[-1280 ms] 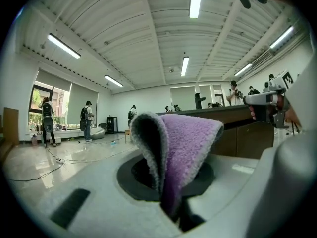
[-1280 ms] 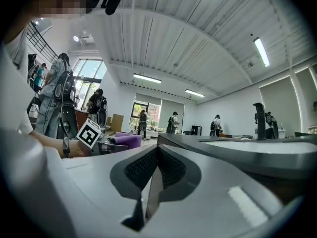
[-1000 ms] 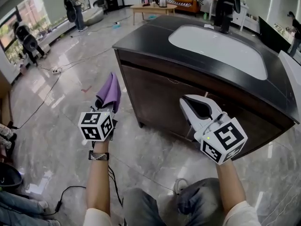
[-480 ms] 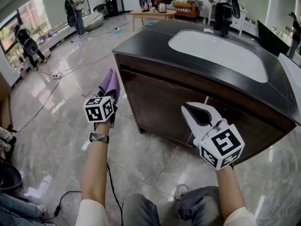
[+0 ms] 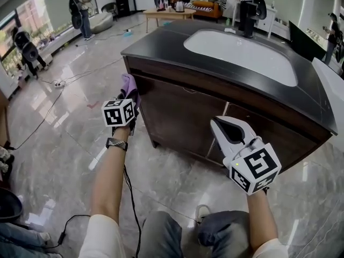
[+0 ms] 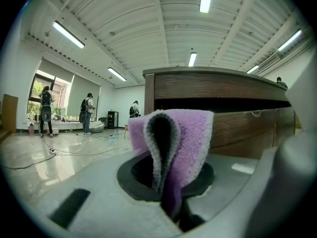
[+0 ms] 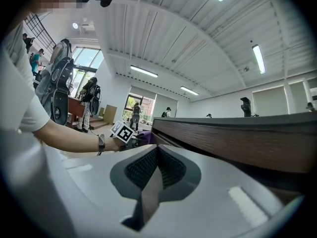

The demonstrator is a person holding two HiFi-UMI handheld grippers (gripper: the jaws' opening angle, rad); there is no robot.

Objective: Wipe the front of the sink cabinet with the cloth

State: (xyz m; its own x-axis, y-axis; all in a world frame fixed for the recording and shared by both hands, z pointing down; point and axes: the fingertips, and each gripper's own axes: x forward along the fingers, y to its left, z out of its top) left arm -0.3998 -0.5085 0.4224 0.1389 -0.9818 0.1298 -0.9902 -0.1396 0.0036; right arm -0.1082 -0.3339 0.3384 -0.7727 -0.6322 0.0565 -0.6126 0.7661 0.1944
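Polished grey floor (image 5: 59, 144) spread round the dark sink cabinet (image 5: 177, 117), with people standing far off at 12 o'clock.

On the left gripper (image 6: 171, 202) the fingers (image 6: 89, 207) were pinched together on the purple cloth (image 6: 190, 138). A folded loop of it stood up out of the grip. In the head view this left gripper (image 5: 128, 97) was held at about 10 o'clock, and the cloth (image 5: 129, 84) sat just at the upper left corner of the cabinet front, under the edge of the black worktop (image 5: 156, 44). Whether the cloth was pressed against the wood or a little short of it could not be told from any view.

The right gripper (image 7: 148, 182) had its ribbed fingers (image 7: 171, 170) closed on each other with nothing between them. It hung at about 5 o'clock in the head view, near the cabinet front but apart from it (image 5: 224, 127).

The step in hand looked like the approach to a first stroke, with the cloth brought to the starting corner. The next move would likely call for laying the loose loop flat on the panel. It would then need to be drawn across toward 3 o'clock under steady pressure, staying clear of the worktop's overhang. The sink (image 5: 242, 50) above played no part.
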